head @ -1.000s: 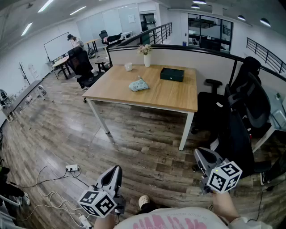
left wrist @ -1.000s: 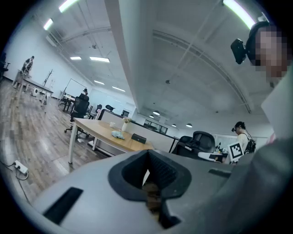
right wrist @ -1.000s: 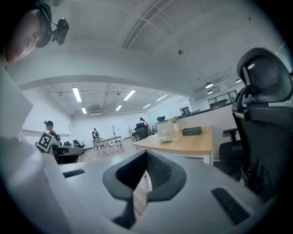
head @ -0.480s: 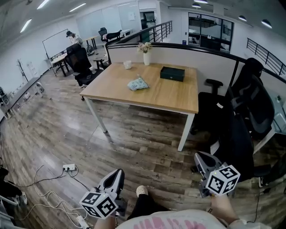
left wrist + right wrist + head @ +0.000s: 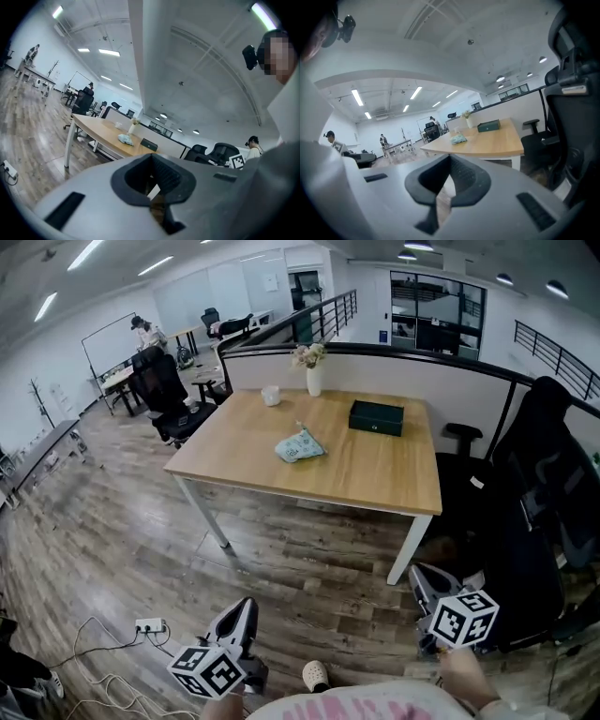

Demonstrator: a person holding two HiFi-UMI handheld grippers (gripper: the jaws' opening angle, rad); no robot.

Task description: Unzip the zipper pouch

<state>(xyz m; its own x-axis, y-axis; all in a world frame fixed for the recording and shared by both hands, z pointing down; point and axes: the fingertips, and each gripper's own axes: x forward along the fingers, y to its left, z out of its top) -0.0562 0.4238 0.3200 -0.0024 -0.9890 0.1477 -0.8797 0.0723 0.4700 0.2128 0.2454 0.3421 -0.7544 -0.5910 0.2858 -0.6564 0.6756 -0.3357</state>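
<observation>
Well apart from both grippers, the pale zipper pouch [image 5: 300, 446] lies near the middle of the wooden table [image 5: 375, 479]; a dark box [image 5: 376, 417] sits beyond it, a flower vase [image 5: 313, 381] at the far edge; left gripper [image 5: 238, 617] and right gripper [image 5: 425, 581] hang low above the floor, jaws pressed together, empty.

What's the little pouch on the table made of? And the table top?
The pouch looks like soft patterned cloth: it lies crumpled and floppy. The table top looks like pale wood or wood-look laminate, smooth and a bit shiny. I cannot tell which from here.
</observation>
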